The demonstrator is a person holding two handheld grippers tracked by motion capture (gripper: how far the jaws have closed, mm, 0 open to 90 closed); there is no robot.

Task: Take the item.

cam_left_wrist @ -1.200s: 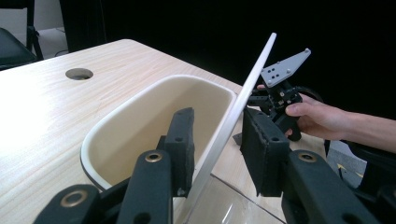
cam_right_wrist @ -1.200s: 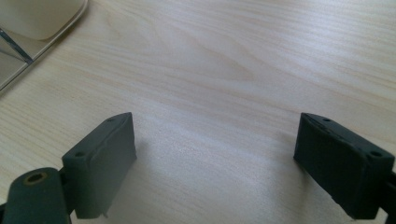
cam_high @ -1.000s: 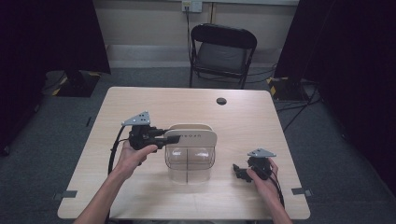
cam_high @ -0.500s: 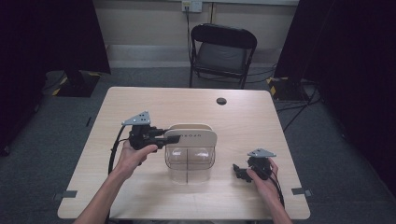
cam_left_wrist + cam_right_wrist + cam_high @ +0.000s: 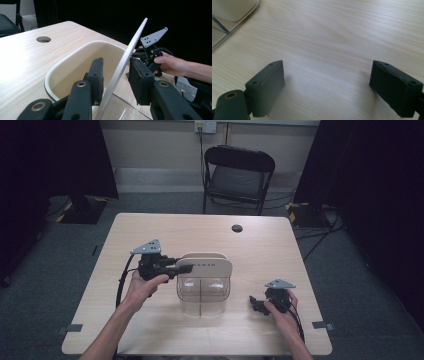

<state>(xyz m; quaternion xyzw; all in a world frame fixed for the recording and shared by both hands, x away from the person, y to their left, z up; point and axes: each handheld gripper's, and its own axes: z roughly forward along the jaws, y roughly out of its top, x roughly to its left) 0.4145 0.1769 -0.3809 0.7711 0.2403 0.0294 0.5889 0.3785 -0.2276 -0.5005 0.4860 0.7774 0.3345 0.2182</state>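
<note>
- Nothing had shifted over the last second: both hands sat just where they had been, and the lid stood at the same tilt
- The left claw [image 5: 186, 268] was closed down tight on the left rim of the cream lid [image 5: 210, 265], the thin edge caught between its two black pads, as the left gripper view [image 5: 116, 72] showed
- The lid itself was tipped up on edge over the back of the clear divided container [image 5: 202, 292], printed face toward the person, hollow side [image 5: 75, 65] turned to the far end of the bench [image 5: 165, 230]
- The container stood near the middle of the bench, between the two hands, its compartments looking empty from above
- The right claw [image 5: 256, 302] rested on the bench well to the right of the container, its jaws spread wide [image 5: 327, 82] with only bare wood between them
- To my eye the pause meant the lid was freed but not yet set anywhere; the work was held mid-lift, and the free claw looked ready to steady the container or reach in
</note>
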